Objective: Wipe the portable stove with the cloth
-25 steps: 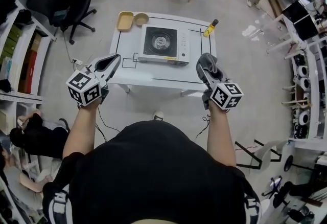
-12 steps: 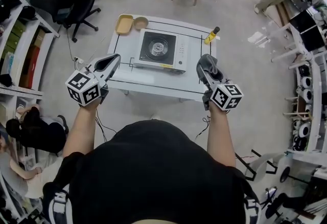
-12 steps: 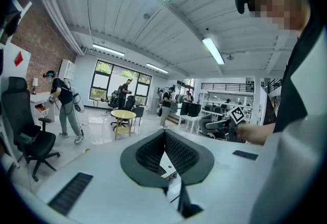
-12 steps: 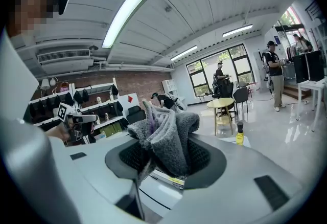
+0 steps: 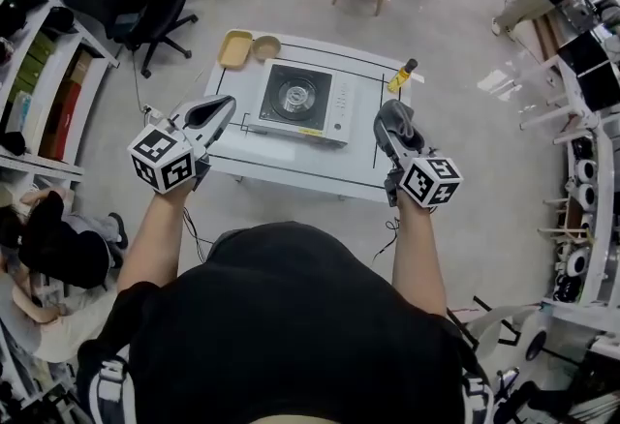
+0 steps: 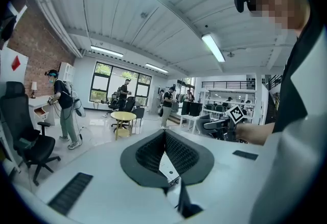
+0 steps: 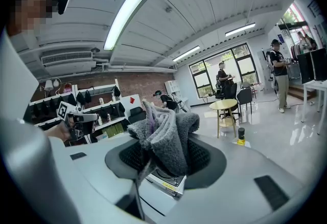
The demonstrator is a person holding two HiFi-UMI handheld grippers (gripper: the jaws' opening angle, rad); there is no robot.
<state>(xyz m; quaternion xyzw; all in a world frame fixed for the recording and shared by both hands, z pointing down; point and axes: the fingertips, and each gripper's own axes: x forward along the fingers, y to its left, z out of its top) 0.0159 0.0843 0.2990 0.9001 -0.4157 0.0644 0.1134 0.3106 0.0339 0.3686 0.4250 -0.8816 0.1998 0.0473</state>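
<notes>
The portable stove (image 5: 300, 101) sits in the middle of the white table (image 5: 291, 166) in front of us. We hold the grey cloth (image 7: 164, 138) all bunched up in our right gripper (image 5: 391, 122), and its jaws squeeze it tight, over the table's near right side. Our left gripper (image 5: 211, 112) has its jaws closed with nothing in them, over the near left side. A yellow bottle (image 5: 401, 75) stands at the far right corner. A yellow tray (image 5: 234, 48) and a small bowl (image 5: 265, 46) sit at the far left.
</notes>
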